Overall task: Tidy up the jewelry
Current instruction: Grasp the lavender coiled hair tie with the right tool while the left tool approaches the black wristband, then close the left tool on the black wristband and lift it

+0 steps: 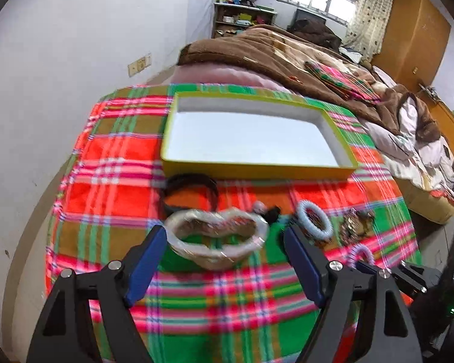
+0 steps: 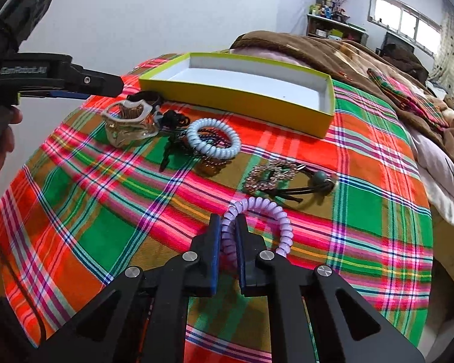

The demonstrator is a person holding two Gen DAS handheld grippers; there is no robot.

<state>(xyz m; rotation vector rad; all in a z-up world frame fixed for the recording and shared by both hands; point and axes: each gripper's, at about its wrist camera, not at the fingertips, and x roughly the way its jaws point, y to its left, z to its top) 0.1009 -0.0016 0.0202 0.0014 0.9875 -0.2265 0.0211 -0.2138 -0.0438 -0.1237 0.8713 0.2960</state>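
Note:
My right gripper [image 2: 228, 217] is shut on a lilac spiral hair tie [image 2: 257, 208], pinching its left side just over the plaid cloth [image 2: 84, 236]. My left gripper [image 1: 224, 230] stands open above a clear plastic-wrapped bundle [image 1: 215, 239], and no pad touches it. Behind the bundle lies a black band [image 1: 190, 187]. To its right are a pale blue spiral tie [image 1: 313, 219] and a rhinestone piece [image 1: 355, 222]. A yellow-green box [image 1: 257, 168] with a white inside sits further back, with nothing in it. A black cord with green beads [image 2: 320, 180] lies near the rhinestones.
The plaid cloth covers the near end of a bed, with a brown blanket [image 1: 275, 48] beyond the box. A white wall [image 1: 60, 75] runs along the left. A wooden wardrobe [image 1: 414, 36] and a cluttered shelf [image 1: 239, 15] stand at the back.

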